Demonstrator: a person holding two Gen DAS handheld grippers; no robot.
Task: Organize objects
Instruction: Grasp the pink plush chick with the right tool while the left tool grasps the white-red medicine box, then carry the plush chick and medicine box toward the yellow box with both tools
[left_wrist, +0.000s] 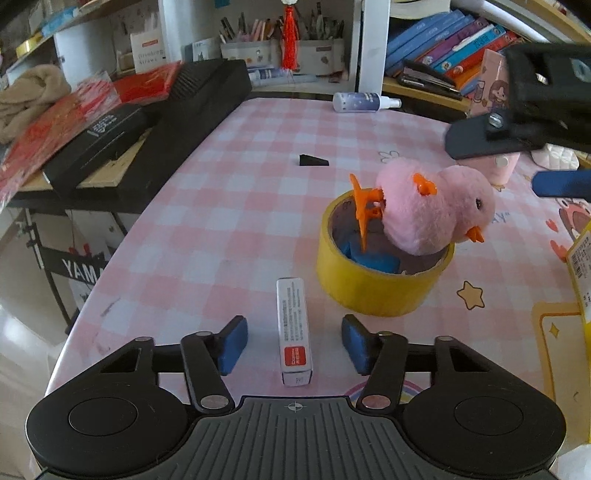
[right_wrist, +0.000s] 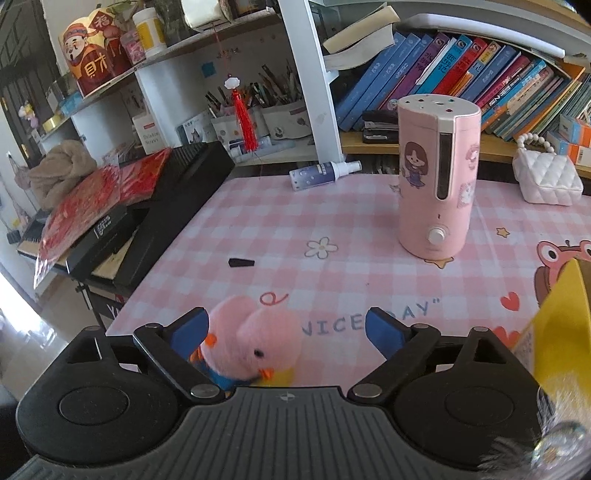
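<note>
The small white box (left_wrist: 294, 330) is lying on the pink checked table (left_wrist: 229, 192), just left of the yellow tape roll (left_wrist: 373, 284), and is being straddled untouched by the spread left gripper (left_wrist: 293, 341). It is judged light, stiff and slick, best pinched across its long sides. The right gripper (right_wrist: 286, 332) is being held wide beside the pink plush chick (right_wrist: 251, 339).

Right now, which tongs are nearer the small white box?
Left. The left tongs straddle the white box, pads not touching; the right tongs are over the pink chick.
</note>
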